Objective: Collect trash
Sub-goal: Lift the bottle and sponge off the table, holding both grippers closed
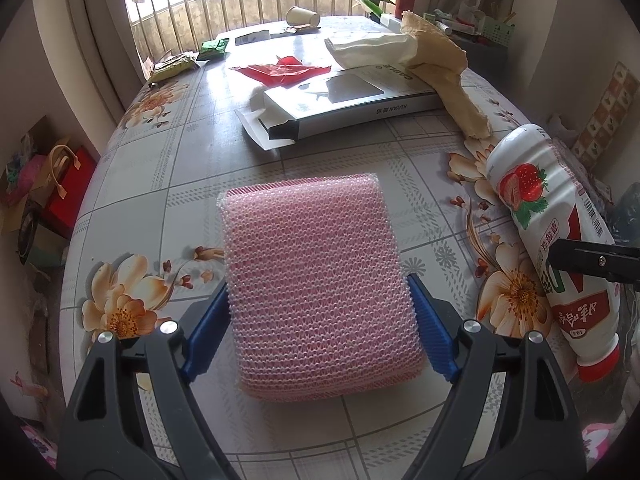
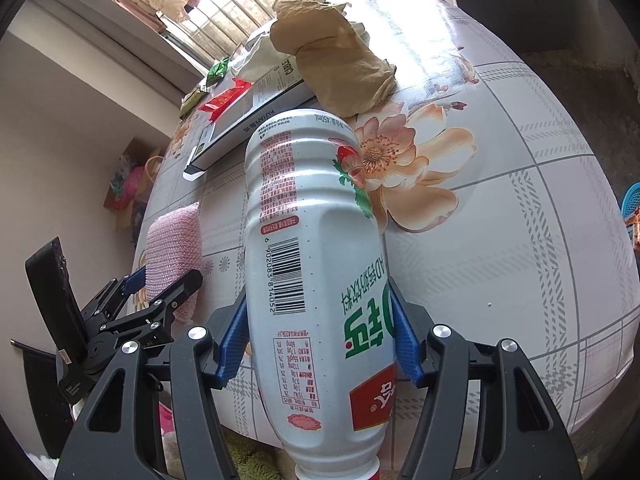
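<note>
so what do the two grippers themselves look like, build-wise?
Both match: the left gripper and right gripper have black, angular linkage arms with triangular cut-outs and round silver pivot bolts. Their fingers carry blue ribbed pads. The right wrist view also shows a black camera block mounted behind the left one. No sleeves or cables visible.

Right claw [image 2: 320,344]: blue pads pressed on both sides of the white drink bottle [image 2: 316,264], which it holds.
Bottle: base pointing away, red cap end toward the camera at the lower edge; barcode and strawberry print showing.
Left claw [image 2: 168,284]: at lower left, closed around the pink mesh pad [image 2: 174,248].
Bench [image 2: 500,220]: covered by a floral, grid-patterned cloth.
Beyond the bottle: crumpled brown paper [image 2: 340,76] lying partly on a flat black-and-white box [image 2: 256,112].
Far edge: red wrapper [image 2: 224,100] and green packet [image 2: 218,70] near the barred window.
</note>
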{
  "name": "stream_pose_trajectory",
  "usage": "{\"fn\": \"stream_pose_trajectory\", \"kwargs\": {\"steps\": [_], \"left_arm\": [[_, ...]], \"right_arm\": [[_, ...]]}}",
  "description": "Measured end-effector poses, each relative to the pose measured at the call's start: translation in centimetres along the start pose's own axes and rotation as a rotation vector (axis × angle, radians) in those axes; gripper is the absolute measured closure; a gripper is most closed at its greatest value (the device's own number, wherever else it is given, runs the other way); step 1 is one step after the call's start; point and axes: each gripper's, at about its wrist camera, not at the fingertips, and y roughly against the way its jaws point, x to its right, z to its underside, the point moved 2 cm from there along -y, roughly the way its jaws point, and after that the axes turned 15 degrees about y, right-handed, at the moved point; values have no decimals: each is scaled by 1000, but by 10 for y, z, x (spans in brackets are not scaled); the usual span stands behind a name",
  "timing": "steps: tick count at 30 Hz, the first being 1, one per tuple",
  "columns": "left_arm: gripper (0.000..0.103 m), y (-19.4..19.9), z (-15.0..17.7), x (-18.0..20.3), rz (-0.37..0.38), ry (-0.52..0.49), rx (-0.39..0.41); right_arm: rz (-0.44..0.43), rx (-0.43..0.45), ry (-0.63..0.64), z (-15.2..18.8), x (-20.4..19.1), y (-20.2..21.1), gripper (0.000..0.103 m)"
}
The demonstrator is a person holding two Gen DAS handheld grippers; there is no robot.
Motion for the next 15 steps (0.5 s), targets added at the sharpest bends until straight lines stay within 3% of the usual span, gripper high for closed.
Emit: {"fn": "stream_pose_trajectory", "kwargs": {"steps": [5,15], "left_arm": [[24,-3,0,-2,4,7,-13],[22,-7,3,-9,12,36,-45]], "right_arm": [[36,-28,53,0,-8,3,32],[149,-73,184,8,-25,-3,31]]}}
